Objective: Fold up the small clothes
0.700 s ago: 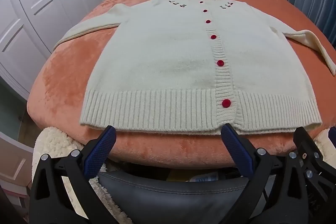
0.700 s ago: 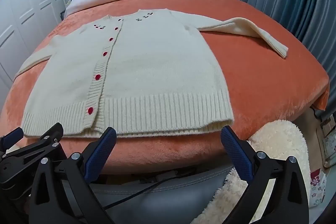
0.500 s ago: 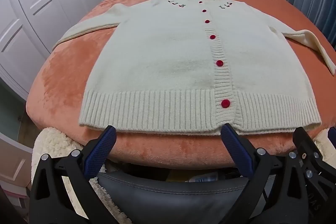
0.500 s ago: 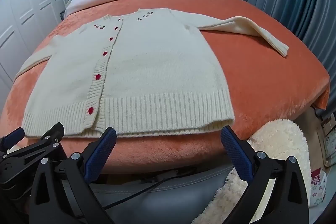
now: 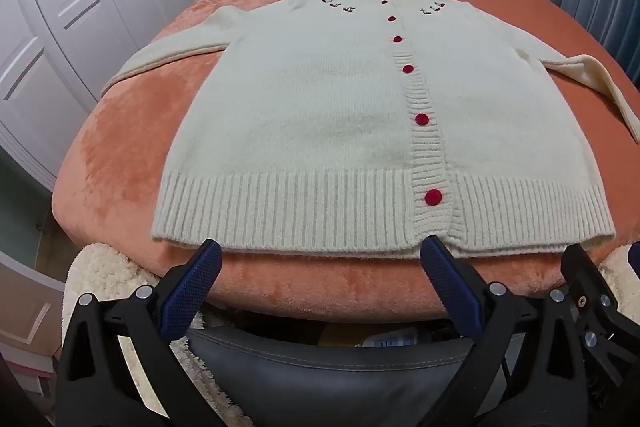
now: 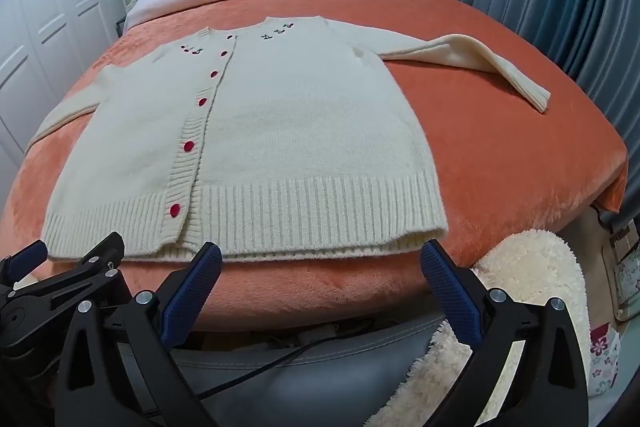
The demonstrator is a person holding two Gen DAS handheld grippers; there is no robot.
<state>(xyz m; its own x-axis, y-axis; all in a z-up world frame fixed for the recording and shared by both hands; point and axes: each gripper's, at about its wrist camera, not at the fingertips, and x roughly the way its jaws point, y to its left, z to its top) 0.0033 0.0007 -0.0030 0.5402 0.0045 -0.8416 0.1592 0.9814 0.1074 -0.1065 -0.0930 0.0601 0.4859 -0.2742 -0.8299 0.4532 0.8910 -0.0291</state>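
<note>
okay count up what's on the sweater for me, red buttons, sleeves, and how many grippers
Red buttons: 6
Sleeves: 2
Grippers, left and right: 2
Total: 10

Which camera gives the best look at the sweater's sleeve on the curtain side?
The right wrist view. There the whole sleeve lies in sight on the orange blanket, from shoulder to ribbed cuff. In the left wrist view the same sleeve sits squeezed against the picture's edge, so its cuff end is distorted and hard to make out.
</note>
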